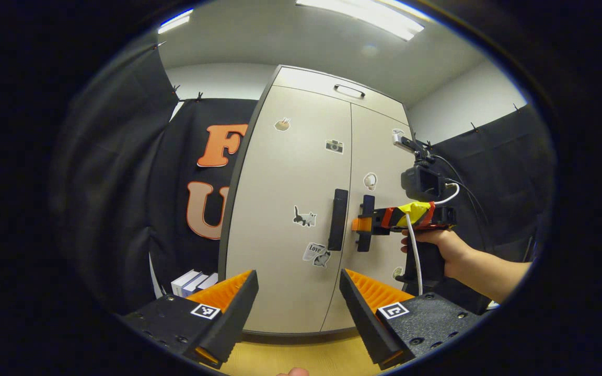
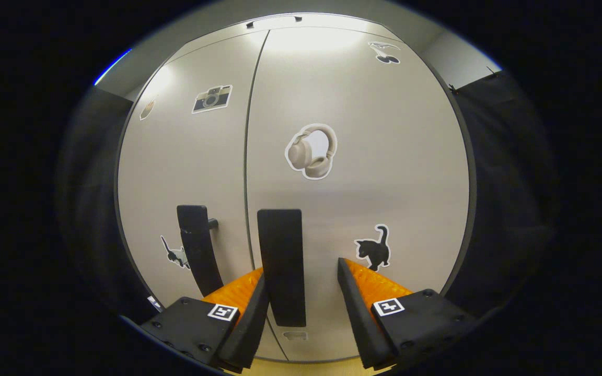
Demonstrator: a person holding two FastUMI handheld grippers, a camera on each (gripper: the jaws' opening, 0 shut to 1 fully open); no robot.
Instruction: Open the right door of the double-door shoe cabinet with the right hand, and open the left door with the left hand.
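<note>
The beige double-door shoe cabinet (image 1: 290,172) stands upright with both doors shut. Each door has a black vertical handle beside the middle seam: the left handle (image 1: 337,219) and the right handle (image 1: 367,201). My left gripper (image 1: 298,297) is open and hangs well short of the left door, aimed near its handle. A hand (image 1: 444,245) holds my right gripper (image 1: 362,224) at the right handle. In the right gripper view, the right gripper (image 2: 301,292) is open, with the right handle (image 2: 281,266) between its fingers and a gap on the right side. The left handle (image 2: 196,250) stands just beside it.
A shallow top drawer with a recessed grip (image 1: 349,91) sits above the doors. Small white boxes (image 1: 194,282) lie at the cabinet's left foot. Black cloth walls flank both sides. A wooden surface (image 1: 301,355) runs below the cabinet front.
</note>
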